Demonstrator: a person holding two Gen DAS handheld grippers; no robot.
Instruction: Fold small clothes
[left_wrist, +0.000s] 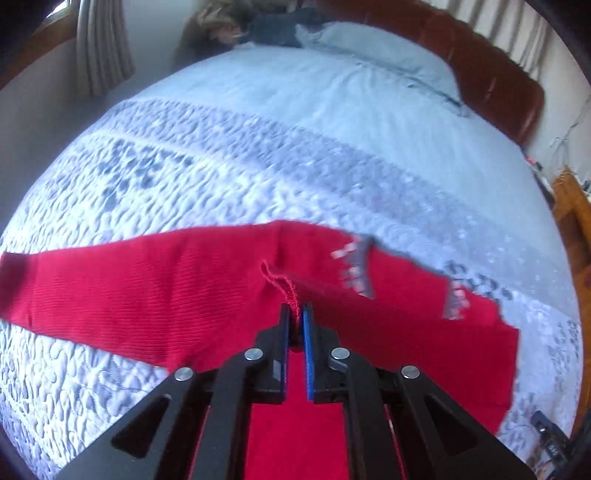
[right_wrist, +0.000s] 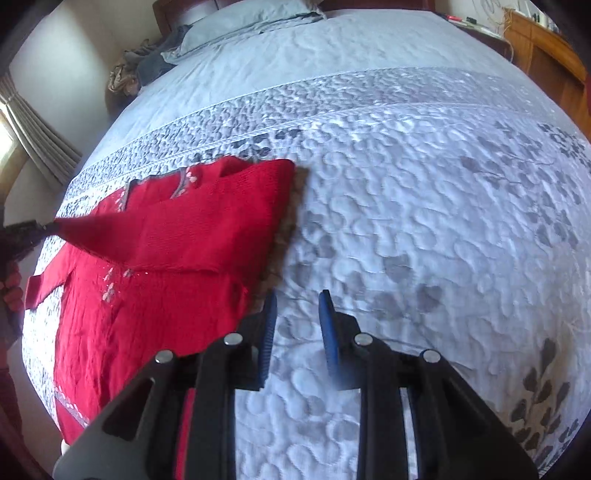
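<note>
Sweater (right_wrist: 155, 236) lies at ten o'clock from the spread right gripper (right_wrist: 297, 325), its edge pinched by the left gripper (left_wrist: 295, 314).

Red sweater (right_wrist: 155, 280) on quilted bed (right_wrist: 424, 221)

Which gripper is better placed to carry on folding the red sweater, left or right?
Left. The left gripper already has its jaws shut on a hem of the red knitted sweater, lifting it. The right gripper hangs open over bare quilted bedspread, beside the sweater.
</note>
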